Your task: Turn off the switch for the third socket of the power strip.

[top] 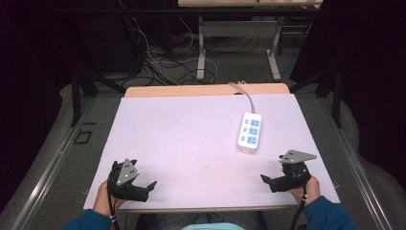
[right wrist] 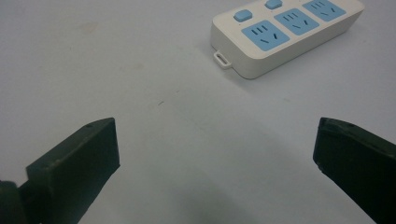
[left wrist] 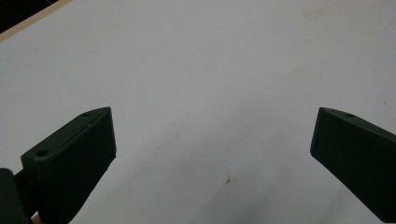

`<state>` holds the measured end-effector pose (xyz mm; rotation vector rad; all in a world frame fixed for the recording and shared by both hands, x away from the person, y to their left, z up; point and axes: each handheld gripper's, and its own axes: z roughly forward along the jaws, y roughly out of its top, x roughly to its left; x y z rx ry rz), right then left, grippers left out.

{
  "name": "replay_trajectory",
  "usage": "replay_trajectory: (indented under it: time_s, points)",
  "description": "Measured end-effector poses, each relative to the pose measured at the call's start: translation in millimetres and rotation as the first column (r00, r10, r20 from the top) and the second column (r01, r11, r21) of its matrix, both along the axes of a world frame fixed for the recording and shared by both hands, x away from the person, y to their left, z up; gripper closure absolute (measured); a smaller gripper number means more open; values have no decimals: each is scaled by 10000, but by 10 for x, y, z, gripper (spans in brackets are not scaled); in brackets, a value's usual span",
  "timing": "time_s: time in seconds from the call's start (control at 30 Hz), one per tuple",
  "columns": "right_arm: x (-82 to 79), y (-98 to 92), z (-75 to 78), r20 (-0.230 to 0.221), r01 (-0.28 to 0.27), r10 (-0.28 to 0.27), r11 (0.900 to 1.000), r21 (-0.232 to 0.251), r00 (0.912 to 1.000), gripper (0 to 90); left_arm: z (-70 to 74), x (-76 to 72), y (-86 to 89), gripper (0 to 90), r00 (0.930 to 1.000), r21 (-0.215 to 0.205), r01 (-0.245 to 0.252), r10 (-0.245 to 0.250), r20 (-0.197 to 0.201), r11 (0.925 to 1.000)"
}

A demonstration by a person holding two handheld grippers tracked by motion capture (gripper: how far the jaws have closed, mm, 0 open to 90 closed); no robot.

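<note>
A white power strip [top: 250, 132] with blue sockets lies on the right half of the white table sheet [top: 191, 134], its grey cable running off the far edge. In the right gripper view the power strip [right wrist: 285, 35] sits ahead and to the upper right. My left gripper [top: 148, 187] rests at the near left edge of the table, open, with bare sheet between its jaws [left wrist: 212, 140]. My right gripper [top: 265, 179] rests at the near right edge, open and holding nothing [right wrist: 215, 149]. It is a short way nearer than the strip.
The wooden table edge [top: 206, 89] shows beyond the sheet. Behind it stand a table frame [top: 237, 48] and loose cables on the floor [top: 158, 62]. Dark curtains flank both sides. Blue sleeves [top: 330, 215] enter from the bottom.
</note>
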<state>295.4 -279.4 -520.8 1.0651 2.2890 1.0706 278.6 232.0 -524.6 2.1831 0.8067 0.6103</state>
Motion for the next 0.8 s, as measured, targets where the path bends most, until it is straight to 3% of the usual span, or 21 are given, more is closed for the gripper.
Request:
replay_trajectory:
  time_s: [0.8]
  points:
    - [-95, -49, -24, 106, 42, -42, 10000, -58, 9999, 0, 0, 5, 4, 1, 10000, 173, 24, -24, 20, 9998]
